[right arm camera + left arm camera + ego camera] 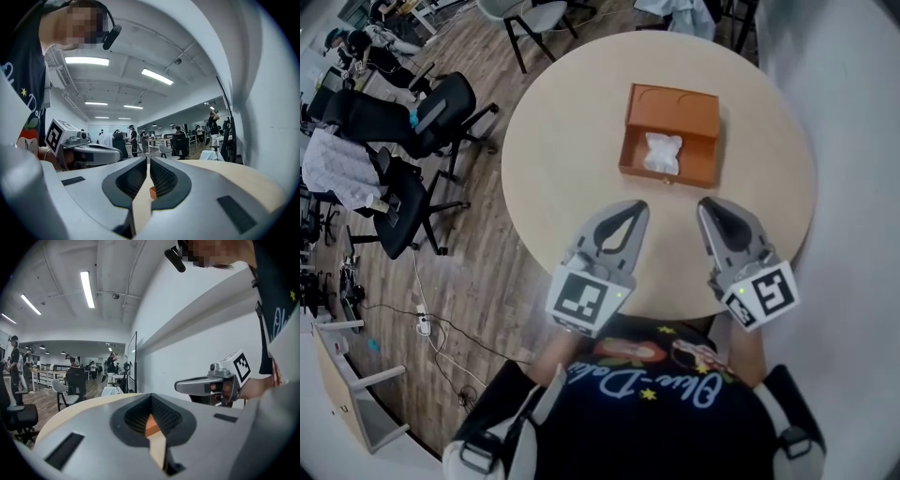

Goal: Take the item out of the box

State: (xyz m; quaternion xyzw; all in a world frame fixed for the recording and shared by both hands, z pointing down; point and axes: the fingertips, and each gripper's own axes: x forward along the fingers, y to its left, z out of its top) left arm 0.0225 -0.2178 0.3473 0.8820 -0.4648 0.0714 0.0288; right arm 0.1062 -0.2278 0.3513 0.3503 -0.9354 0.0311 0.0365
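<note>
Open orange box [673,112] on round table [572,159], white item [662,154] inside

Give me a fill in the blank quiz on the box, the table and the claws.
The open box is ____ in colour.
The crumpled item inside it is ____.
The table under the box has a ____ top.
The left claw and the right claw are both empty and ____.
Missing words: orange; white; round; shut.
</note>
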